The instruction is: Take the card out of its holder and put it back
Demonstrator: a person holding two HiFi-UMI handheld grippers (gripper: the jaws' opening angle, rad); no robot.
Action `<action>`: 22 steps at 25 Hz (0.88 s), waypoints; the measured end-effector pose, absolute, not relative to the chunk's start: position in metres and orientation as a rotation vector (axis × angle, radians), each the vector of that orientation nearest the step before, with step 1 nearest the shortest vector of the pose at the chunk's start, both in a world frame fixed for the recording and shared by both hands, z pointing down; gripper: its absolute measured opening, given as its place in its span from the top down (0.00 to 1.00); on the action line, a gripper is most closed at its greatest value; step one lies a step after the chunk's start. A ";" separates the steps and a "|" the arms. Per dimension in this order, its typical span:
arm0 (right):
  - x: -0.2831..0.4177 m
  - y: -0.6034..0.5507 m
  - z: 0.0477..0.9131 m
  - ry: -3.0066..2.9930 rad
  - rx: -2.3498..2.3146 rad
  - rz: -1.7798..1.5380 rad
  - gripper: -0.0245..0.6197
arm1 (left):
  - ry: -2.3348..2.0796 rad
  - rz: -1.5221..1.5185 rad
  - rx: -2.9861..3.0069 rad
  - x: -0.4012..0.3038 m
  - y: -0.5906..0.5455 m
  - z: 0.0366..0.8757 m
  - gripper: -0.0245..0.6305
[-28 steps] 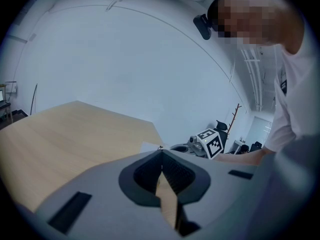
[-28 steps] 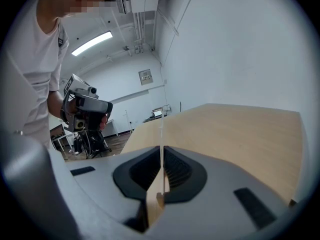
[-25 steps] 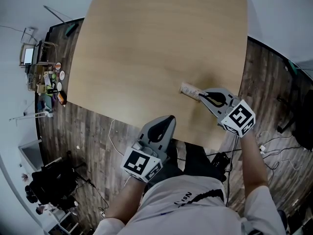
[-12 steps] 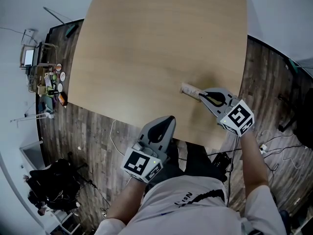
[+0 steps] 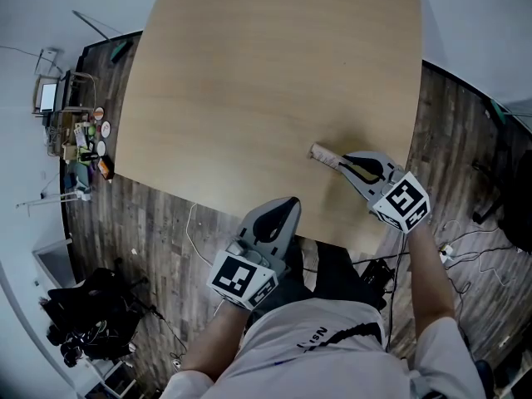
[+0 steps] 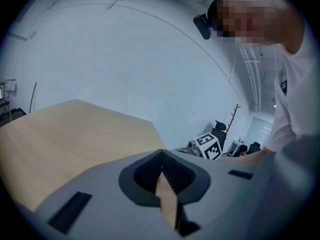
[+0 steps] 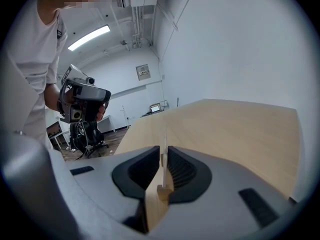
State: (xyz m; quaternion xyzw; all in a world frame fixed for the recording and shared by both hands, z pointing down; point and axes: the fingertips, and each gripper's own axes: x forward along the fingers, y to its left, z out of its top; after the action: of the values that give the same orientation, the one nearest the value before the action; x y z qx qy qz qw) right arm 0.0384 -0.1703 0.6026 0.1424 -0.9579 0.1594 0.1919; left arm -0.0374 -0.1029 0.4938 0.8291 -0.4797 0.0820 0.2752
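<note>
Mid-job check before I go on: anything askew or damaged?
Nothing stands out. The right gripper is shut on the card over the table; the left gripper is shut and empty.

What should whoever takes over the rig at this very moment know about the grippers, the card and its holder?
Right gripper: jaws shut on the card, low over the near right part of the table.
Left gripper: shut, empty, held off the table's near edge.
Card: upright, edge-on to the right gripper view, its foot seemingly in the small wooden holder.
Done: card gripped.
Left: pull it clear of the holder, then seat it back in.
</note>
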 end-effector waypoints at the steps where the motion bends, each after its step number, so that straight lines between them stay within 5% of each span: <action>1: 0.039 -0.172 0.600 -2.692 0.411 0.440 0.90 | -1.287 0.220 2.230 -0.037 -0.103 0.495 0.94; 22: 0.037 -0.097 0.483 -2.609 1.006 0.484 0.91 | -1.216 0.125 2.350 -0.065 -0.050 0.436 0.94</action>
State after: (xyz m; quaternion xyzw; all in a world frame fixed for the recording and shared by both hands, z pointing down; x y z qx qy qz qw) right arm 0.0365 -0.0973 0.4831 0.3505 -0.9087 0.1687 0.1512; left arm -0.0648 -0.0500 0.4358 0.8604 -0.4452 0.0456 0.2436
